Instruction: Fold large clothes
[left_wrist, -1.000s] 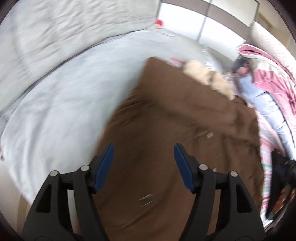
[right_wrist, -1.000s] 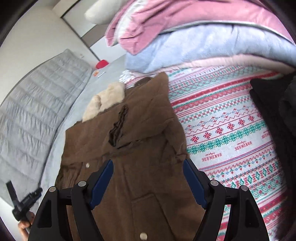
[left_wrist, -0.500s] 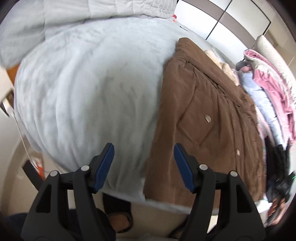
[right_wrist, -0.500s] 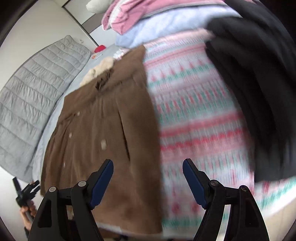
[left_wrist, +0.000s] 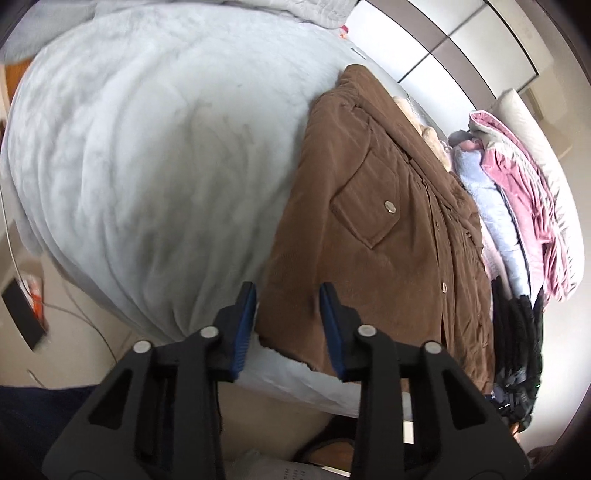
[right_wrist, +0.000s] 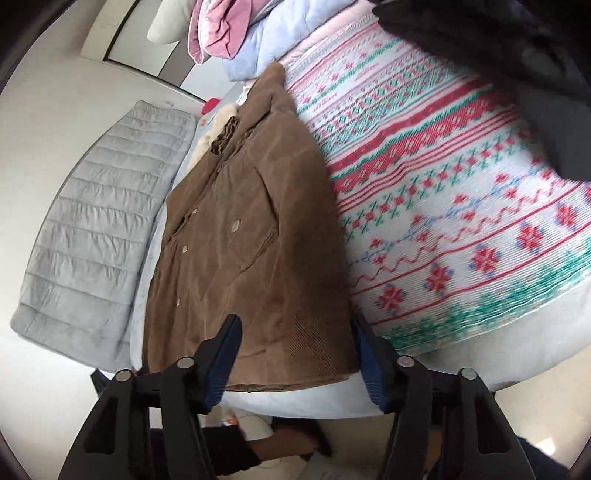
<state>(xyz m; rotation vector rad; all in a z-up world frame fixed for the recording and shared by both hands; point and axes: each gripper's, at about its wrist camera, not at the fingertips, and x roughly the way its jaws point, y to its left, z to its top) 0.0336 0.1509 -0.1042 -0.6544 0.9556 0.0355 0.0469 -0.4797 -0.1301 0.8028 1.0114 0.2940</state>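
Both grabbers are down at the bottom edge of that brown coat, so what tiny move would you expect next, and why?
Probably finish the pinch. The left gripper and right gripper each straddle a bottom corner of the brown coat. Their jaws are closing, but the pads do not yet press the cloth, so nothing can be lifted to fold.

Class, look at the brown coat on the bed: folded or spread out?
Spread out. The brown coat lies flat at full length on the bed, front up, buttons and pocket showing, hem at the near edge.

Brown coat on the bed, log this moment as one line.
item: brown coat flat on bed | left gripper: closing at hem corner | right gripper: closing at other hem corner | fold: not started
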